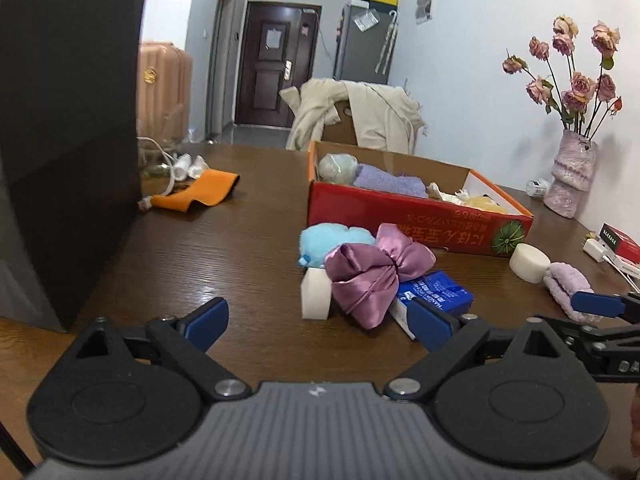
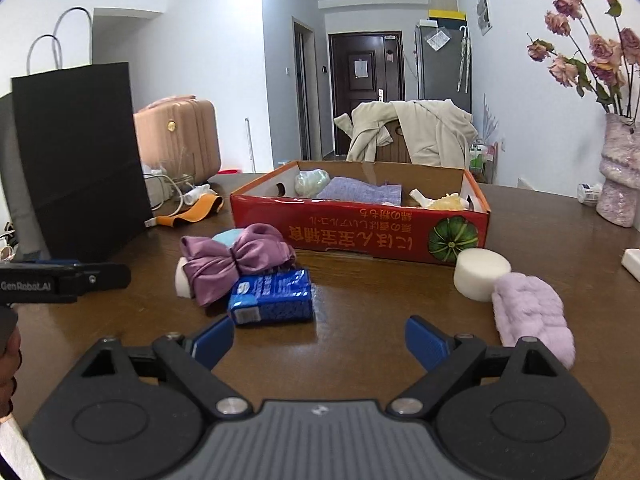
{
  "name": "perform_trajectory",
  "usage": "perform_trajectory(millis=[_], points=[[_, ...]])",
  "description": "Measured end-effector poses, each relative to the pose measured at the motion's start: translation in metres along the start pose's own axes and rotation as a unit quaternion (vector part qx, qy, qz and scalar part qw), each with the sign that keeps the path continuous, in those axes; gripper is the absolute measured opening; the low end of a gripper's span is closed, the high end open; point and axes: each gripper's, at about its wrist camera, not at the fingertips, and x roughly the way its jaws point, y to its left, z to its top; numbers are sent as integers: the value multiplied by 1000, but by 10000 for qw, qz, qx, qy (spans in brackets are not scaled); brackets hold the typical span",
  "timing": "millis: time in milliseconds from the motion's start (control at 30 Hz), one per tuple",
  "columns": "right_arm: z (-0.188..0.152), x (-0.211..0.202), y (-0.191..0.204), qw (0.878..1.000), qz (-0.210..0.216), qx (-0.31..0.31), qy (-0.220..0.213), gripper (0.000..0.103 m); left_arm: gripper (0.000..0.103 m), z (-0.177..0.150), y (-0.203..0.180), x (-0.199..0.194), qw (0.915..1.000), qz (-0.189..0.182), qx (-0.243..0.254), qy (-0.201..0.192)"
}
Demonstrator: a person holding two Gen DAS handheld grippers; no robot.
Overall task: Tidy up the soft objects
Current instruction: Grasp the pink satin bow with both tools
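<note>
The soft things you have yet to sort lie on the table (image 2: 360,292) in front of the red cardboard box (image 2: 360,236): a purple satin bow (image 2: 232,264) draped over a white sponge block (image 1: 316,294) and a pale blue plush (image 1: 332,242), with a blue tissue pack (image 2: 272,296) touching the bow's near edge. Off to the right, a white foam cylinder (image 2: 480,274) touches a fluffy lilac band (image 2: 532,316). The box already holds a folded lilac cloth (image 2: 360,192) and a few pale soft pieces.

Your left gripper (image 1: 320,322) and right gripper (image 2: 320,342) both have their fingers spread wide with nothing between them, low over the table and short of the pile.

The bow is slick and loosely gathered, so I'd expect a shallow pinch to slide off or catch only one loop. Because it overlaps the sponge and plush, lifting it may drag those along or tip the sponge. The tissue pack's crinkly wrap could also get caught in the same pinch. The foam cylinder looks ready to roll if nudged on its edge, and the two grippers sit close enough to bump.
</note>
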Motion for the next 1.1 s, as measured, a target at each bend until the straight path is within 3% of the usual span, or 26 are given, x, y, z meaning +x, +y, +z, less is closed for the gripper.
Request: perform_trajectory(millis=[100,167,200,433,567,667,700,733,833,933,1100], points=[[7,17,-5,9999,-35,98,70,89,92,4,-3,14,9999,-95,17,35],[10,29,-9,9997,-25,185,139,87,81,7,-4,23,9998,-165,-86,47],[12,34,-11,9996,-1,212,163,87,80,9,-4,28,9995,-235,-173,72],[42,85,-9,9975,597,295,216,82,69,18,-8,60,9982,-502,-253,215],[58,121,-5,9923,1042,603,289,78,53,15,-11,74,9961,-778,-32,420],[63,148,-7,9860,1327,910,434,75,29,13,-10,78,9952,-899,56,394],[63,157,-8,9831,1411,1040,525,66,23,14,-9,79,9938,-1025,38,419],[62,163,-9,9807,1479,1129,608,55,21,14,-8,80,9935,-1052,18,427],[60,174,-12,9708,1802,1397,745,39,18,18,-11,77,9939,-1035,112,361],[63,164,-10,9716,1831,1377,586,33,18,26,-19,64,9939,-1074,205,150],[67,113,-15,9775,1690,1259,-63,33,18,36,-39,38,9894,-1390,411,-53]])
